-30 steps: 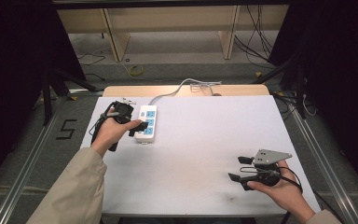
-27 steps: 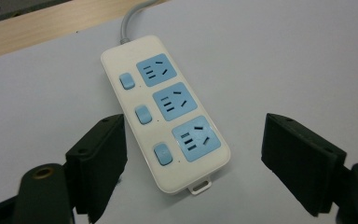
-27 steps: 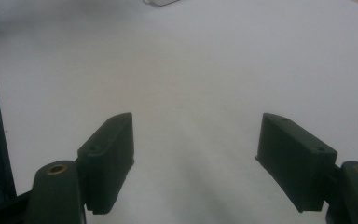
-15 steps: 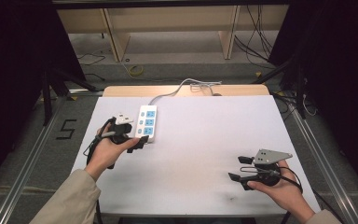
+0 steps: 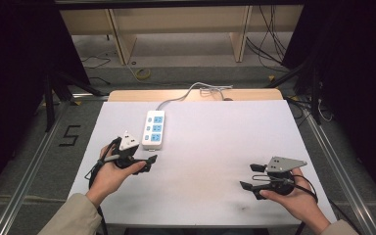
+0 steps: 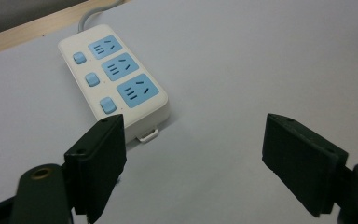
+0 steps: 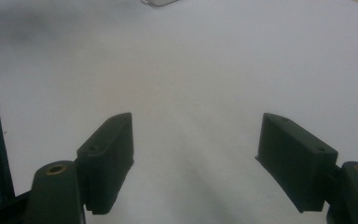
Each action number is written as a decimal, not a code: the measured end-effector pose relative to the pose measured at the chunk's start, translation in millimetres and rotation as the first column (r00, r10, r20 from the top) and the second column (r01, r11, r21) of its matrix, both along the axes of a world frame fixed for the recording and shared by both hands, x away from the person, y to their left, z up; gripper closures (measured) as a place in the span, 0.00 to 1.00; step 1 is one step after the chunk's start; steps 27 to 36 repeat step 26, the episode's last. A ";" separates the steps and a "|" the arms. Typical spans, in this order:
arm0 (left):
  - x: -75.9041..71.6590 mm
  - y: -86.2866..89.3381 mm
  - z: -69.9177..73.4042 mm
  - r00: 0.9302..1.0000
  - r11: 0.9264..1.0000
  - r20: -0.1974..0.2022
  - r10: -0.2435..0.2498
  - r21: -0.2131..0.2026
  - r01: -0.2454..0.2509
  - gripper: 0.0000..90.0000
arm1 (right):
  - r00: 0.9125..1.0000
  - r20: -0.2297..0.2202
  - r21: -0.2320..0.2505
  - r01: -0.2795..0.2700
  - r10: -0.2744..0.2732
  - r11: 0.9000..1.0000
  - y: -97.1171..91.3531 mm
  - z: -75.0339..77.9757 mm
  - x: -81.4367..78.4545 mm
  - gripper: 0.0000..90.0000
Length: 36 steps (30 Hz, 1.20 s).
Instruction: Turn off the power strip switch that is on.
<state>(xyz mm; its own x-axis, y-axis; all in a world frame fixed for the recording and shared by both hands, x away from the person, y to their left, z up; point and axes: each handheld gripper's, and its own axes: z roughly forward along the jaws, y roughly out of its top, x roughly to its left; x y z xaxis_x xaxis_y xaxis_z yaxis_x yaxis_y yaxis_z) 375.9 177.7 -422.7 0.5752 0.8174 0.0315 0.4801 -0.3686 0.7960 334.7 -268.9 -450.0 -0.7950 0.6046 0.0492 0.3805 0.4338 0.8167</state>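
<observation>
Across the white table (image 5: pixel 215 161) from me, toward its far left part, lies the white power strip (image 5: pixel 154 129) with three blue sockets, flat, its grey cable (image 5: pixel 186 93) running off the far edge. I hold my left tongs (image 5: pixel 149 160) just near of the strip's closest end, not touching it; in the left gripper view the strip (image 6: pixel 114 79) sits ahead of the left jaw, and the jaws stand spread wide with nothing between them. My right tongs (image 5: pixel 247 177) rest low at the near right, well apart from the strip, jaws likewise spread over bare table (image 7: pixel 196 70).
</observation>
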 end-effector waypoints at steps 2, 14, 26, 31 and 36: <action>-5.6 0.3 -1.6 1.000 1.000 0.009 -0.005 0.005 0.005 0.24 | 1.000 0.000 0.000 0.000 0.000 1.000 0.0 0.0 0.0 0.30; -43.8 6.2 -19.8 0.998 0.998 0.035 -0.060 0.015 0.059 0.23 | 1.000 0.002 -0.007 -0.008 0.008 1.000 0.4 -0.4 0.3 0.30; -47.1 15.7 -21.5 0.998 0.999 0.044 -0.051 0.021 0.050 0.23 | 1.000 0.008 -0.006 -0.006 0.006 1.000 -1.5 0.9 0.5 0.30; -47.1 15.7 -21.5 0.998 0.999 0.044 -0.051 0.021 0.050 0.23 | 1.000 0.008 -0.006 -0.006 0.006 1.000 -1.5 0.9 0.5 0.30; -47.1 15.7 -21.5 0.998 0.999 0.044 -0.051 0.021 0.050 0.23 | 1.000 0.008 -0.006 -0.006 0.006 1.000 -1.5 0.9 0.5 0.30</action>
